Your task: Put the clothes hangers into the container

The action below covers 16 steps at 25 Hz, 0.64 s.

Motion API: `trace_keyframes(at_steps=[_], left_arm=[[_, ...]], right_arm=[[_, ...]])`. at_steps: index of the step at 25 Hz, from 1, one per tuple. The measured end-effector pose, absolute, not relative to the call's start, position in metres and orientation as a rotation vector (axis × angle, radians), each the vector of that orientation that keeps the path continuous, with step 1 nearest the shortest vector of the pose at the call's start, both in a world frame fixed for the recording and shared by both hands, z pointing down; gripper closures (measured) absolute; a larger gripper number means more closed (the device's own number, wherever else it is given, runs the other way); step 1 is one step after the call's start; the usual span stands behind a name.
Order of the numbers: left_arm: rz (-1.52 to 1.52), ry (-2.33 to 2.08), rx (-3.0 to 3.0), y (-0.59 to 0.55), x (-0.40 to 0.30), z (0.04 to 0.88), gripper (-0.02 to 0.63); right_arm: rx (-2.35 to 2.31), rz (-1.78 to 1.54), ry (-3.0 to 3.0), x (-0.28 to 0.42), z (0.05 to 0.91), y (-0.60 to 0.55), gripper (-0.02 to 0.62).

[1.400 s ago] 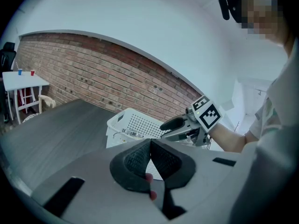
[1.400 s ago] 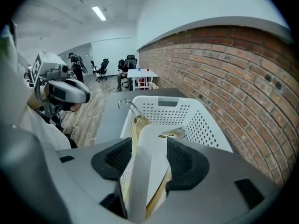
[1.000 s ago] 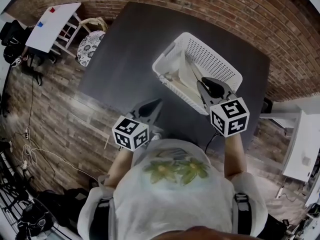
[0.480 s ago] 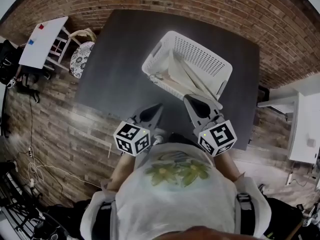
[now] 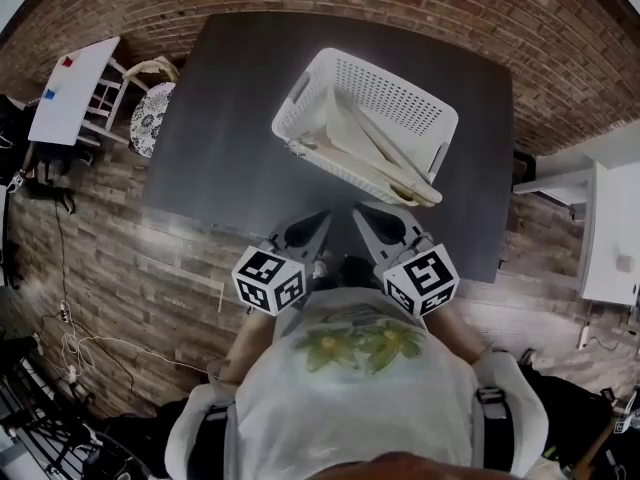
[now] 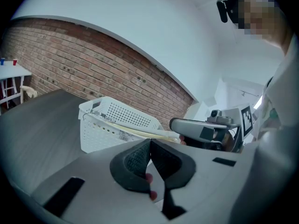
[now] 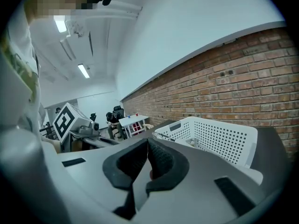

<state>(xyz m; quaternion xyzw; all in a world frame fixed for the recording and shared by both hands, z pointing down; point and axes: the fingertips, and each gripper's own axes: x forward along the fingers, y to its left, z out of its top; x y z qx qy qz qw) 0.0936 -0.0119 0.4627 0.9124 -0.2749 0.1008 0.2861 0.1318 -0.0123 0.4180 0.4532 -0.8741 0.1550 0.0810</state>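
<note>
Head view: a white perforated plastic basket (image 5: 392, 80) stands on the dark grey tabletop (image 5: 230, 128), at 12 o'clock from the person. The cream-coloured clothes hangers (image 5: 372, 160) lie inside it along its near wall, one end resting over the rim at the basket's 4 o'clock corner. No hanger shows on the table outside it, so the loading appears complete. The left gripper (image 5: 322, 215) and the right gripper (image 5: 362, 211) hang side by side at the table's 6 o'clock edge, close to the person's body and apart from the basket, which I judge to be a rest posture with nothing left to fetch. Left gripper view: the left gripper (image 6: 149, 146) is clenched, pads together with nothing between them; the basket (image 6: 112, 125) sits at 11 o'clock with the hangers (image 6: 140, 132) visible over its rim. Right gripper view: the right gripper (image 7: 147, 146) is likewise clenched and empty, the basket (image 7: 224, 136) at 2 o'clock beyond it.
</note>
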Motion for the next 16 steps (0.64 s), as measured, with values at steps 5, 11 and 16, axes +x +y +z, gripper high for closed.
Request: trace_keyframes(at_steps=[5,11,16], left_arm=[[0.266,-0.710,2.449,-0.008,0.104,0.461,0.577],[0.284,-0.693,2.453,-0.002,0.112,0.464,0.577],[0.274,-0.704,2.445,-0.003,0.110,0.463,0.577]], right_arm=[[1.354,0.508,-2.595,0.128,0.427,-0.005,0.563],[1.360,0.519,-2.576,0.135,0.433,-0.001,0.563],[1.417,0.604,-2.531,0.144,0.440,-0.007,0.563]])
